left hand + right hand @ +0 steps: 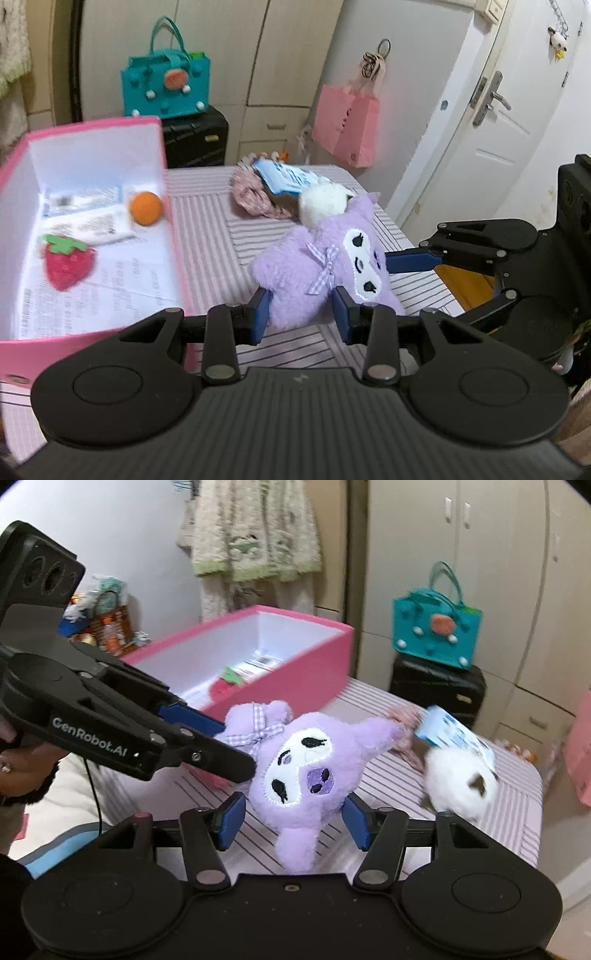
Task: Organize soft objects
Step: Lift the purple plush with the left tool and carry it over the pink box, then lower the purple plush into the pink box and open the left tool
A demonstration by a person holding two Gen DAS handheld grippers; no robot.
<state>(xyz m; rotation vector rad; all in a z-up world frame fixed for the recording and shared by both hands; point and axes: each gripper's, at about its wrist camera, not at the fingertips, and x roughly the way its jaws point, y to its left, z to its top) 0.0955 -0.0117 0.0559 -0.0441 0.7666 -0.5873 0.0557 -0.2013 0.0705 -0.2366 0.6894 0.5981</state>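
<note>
Step in hand, as I read it: getting the purple plush (325,258) over to the pink box (92,332) at the left edge of the table (207,229). It was off the striped cloth, held up just beside the box's near corner.

Left gripper (301,314): fingers (260,314) clamped narrowly on the plush's body end, fabric bunched between the blue pads. That one carried it.

Right gripper (293,821): fingers (231,821) stood wide apart around the plush's head, gaps visible on both sides, no pad contact I could see. So released, toy only lying between them.

Box already held a felt strawberry (68,260) and an orange ball (146,206) on paper sheets.

Next move, my guess: right backs clear of the head, left swings over the box rim and lets go inside, away from the strawberry.

White plush (460,779) and a blue packet (452,734) sat toward the table's far edge, probably next. Frames were motion-blurred.
</note>
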